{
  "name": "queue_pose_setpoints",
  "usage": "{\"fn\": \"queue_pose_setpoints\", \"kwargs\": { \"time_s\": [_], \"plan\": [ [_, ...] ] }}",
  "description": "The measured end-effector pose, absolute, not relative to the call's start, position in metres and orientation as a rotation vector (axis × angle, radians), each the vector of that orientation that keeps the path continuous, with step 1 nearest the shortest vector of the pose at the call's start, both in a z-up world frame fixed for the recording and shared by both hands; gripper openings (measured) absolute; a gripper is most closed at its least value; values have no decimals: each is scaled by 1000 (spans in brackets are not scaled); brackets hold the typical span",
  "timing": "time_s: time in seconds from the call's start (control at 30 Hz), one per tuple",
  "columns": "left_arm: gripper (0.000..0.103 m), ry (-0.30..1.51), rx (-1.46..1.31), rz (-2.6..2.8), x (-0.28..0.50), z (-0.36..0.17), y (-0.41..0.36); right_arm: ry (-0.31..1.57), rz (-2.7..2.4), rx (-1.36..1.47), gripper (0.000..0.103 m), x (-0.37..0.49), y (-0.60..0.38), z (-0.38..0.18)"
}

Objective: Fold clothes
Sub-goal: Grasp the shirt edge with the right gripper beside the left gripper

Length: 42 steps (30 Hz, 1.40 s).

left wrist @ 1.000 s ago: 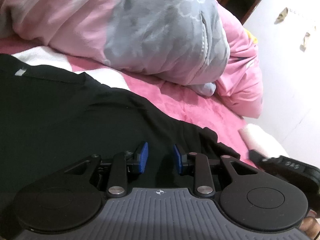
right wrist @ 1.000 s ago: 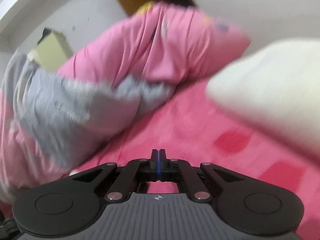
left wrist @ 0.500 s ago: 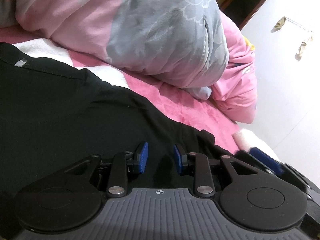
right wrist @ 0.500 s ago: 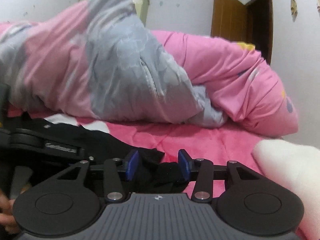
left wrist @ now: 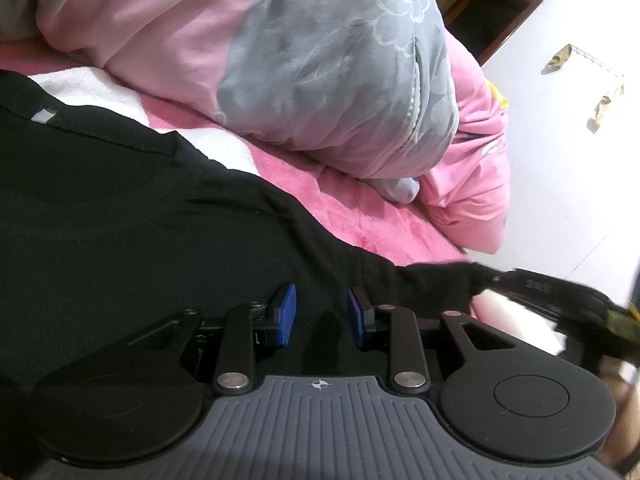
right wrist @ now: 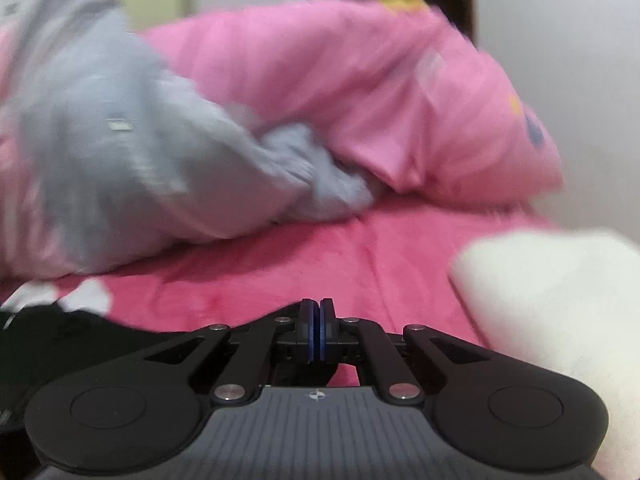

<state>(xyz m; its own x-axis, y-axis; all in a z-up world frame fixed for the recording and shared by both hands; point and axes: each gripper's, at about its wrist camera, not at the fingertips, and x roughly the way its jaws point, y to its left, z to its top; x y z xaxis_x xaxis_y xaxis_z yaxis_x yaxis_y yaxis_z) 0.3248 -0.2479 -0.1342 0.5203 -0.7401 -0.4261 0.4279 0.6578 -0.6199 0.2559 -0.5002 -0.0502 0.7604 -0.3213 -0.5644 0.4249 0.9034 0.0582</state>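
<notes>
Black knit, matte and limp: the shirt [left wrist: 120, 220] lies spread flat on the bed cover [left wrist: 360, 216], directly under and ahead of the left gripper [left wrist: 320, 316]. Its collar [left wrist: 100, 136], ribbed and carrying a small grey label [left wrist: 42, 114], sits up and to the left of the fingers. The sleeve [left wrist: 432, 280] runs out level to the right.

Left gripper: jaws stand partly apart over the shirt body. No cloth is seen clamped between the blue pads [left wrist: 286, 316].

Right gripper [right wrist: 316, 332]: jaws have just been closing and the pads now meet. In its own view no fabric shows between them. In the left view the sleeve tapers to a point that reaches this gripper's nose, but blur there prevents confirming a pinch.

Governing relation: the sleeve's long axis points from the shirt body toward the right hand, which is clearly the nearer. In my judgement a fold would carry that tip back leftward across the body.

Surroundings: the cover is pink plush. A white fleece [right wrist: 560, 300], thick-napped, lies just right of the right gripper. A bulky duvet [left wrist: 320, 80], smooth pink and grey with a flower print, is heaped beyond, apart from the shirt.
</notes>
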Motion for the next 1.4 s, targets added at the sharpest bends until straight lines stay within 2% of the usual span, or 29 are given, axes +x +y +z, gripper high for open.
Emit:
{"fn": "queue_pose_setpoints", "kwargs": {
  "time_s": [0.13,0.23,0.3,0.37,0.43,0.53,0.6,0.67,0.83,1.0,1.17,1.4],
  "plan": [
    [28,730,-481,-734,325,-135,-248,670,-509,241,2,276,-522,-72],
    [28,732,-489,-736,325,-135,-247,678,-545,241,6,276,-526,-78],
    [28,733,-491,-736,325,-135,-247,595,-520,314,16,258,-525,-64],
    [28,733,-492,-736,325,-135,-246,557,-465,374,31,238,-521,-52],
    [28,736,-495,-735,325,-135,-246,556,-413,437,35,223,-518,-45],
    [28,737,-497,-735,325,-135,-246,654,-370,553,35,221,-520,-63],
    [28,737,-502,-736,326,-135,-245,719,-340,631,28,220,-522,-74],
    [28,738,-506,-737,326,-136,-244,722,-327,624,3,224,-518,-78],
    [28,738,-505,-737,327,-136,-245,657,-209,485,3,255,-481,-57],
    [28,738,-510,-740,327,-136,-244,703,-84,291,7,289,-431,-52],
    [28,740,-510,-741,327,-136,-244,567,-88,472,12,241,-462,-40],
    [28,740,-510,-741,327,-136,-244,667,-74,703,16,206,-492,-70]
  ]
}}
